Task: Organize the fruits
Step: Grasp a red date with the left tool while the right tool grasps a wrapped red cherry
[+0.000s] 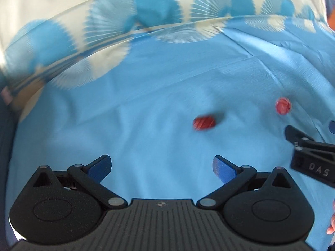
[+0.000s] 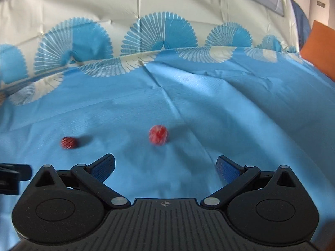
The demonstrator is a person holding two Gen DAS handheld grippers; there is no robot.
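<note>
In the left wrist view, the left gripper [image 1: 161, 168] sits at the near edge. Its jaws are spread wide and hold nothing. Its blue pads [image 1: 222, 168] stick out over a blue cloth [image 1: 146, 96] that covers the surface. A dark red fruit [image 1: 204, 123] lies on the cloth, a bit far from the jaws and to the right of the middle. It looks blurry. A lighter red fruit [image 1: 283, 106] lies farther off to the right, apart from the dark one. The tip of the right gripper [image 1: 301, 144] pokes in from the right edge, near the lighter fruit but not touching it. A bit of a hand [image 1: 331, 226] shows low at the right edge. At the far side, the cloth has a band of white and blue fan shapes [image 1: 146, 16].

In the right wrist view, the right gripper [image 2: 165, 168] is at the near edge. Its jaws are spread wide too, with nothing between them. The lighter red fruit [image 2: 158, 135] lies on the blue cloth [image 2: 209, 104] just past the jaws, near the middle. The dark red fruit [image 2: 68, 142] lies to the left of it, well apart. A black part of the left gripper [image 2: 14, 175] shows at the left edge. An orange thing [image 2: 320, 50] stands at the far right.
</note>
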